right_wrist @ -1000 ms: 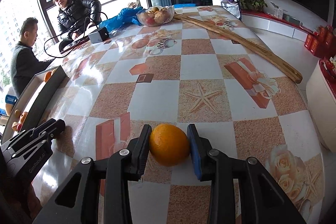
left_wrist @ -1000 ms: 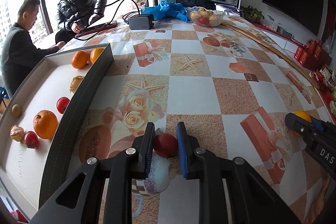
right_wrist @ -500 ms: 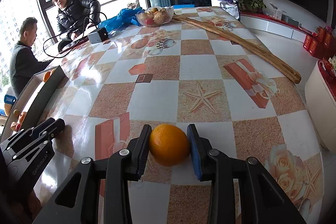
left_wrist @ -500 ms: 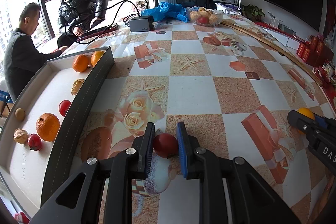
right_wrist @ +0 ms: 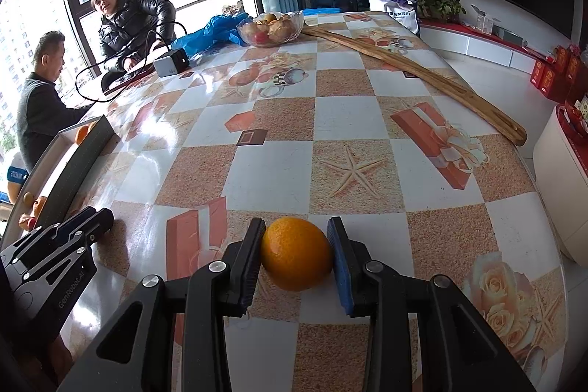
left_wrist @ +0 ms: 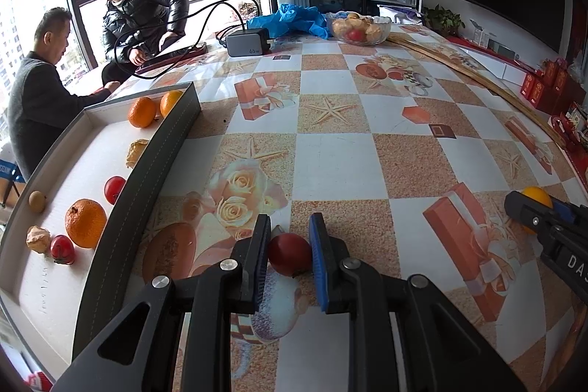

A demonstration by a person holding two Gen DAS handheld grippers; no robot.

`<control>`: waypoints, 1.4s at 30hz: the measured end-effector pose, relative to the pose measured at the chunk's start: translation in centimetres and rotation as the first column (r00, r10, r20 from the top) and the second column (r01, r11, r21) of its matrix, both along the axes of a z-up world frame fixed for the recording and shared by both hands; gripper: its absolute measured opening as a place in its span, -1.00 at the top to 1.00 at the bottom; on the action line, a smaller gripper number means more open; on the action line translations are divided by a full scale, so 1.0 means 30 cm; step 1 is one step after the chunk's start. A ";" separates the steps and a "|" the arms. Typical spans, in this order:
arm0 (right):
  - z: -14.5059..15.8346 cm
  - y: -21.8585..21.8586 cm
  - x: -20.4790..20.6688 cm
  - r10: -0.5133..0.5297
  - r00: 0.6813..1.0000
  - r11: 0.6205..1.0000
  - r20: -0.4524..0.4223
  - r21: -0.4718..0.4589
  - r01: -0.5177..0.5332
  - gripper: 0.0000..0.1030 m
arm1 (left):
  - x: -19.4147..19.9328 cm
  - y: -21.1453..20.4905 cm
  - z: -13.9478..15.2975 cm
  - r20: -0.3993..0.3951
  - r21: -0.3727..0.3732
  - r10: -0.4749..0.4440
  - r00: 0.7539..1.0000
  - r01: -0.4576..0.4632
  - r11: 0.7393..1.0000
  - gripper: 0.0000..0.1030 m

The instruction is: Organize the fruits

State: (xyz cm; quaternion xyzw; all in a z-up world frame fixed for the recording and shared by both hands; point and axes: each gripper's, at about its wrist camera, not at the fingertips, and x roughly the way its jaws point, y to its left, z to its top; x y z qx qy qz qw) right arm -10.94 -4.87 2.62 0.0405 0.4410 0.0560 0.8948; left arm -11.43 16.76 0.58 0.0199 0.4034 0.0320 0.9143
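- We see the tabletop carrying a tray along its left edge, fruit inside
- Our right gripper is clamped on an orange near the tabletop's near edge
- Our left gripper is closed tight on a red fruit, beside the tray's near end
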 end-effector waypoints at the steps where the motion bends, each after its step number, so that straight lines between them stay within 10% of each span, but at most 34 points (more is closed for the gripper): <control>1: -0.001 -0.002 -0.001 -0.001 1.000 1.000 0.000 0.004 0.001 0.29 | 0.000 -0.002 0.000 0.000 0.000 0.000 1.000 0.000 1.000 0.55; 42: -0.003 -0.005 -0.001 -0.003 1.000 1.000 0.001 0.000 0.003 0.29 | -0.002 -0.001 0.000 0.003 0.010 0.001 1.000 -0.001 1.000 0.55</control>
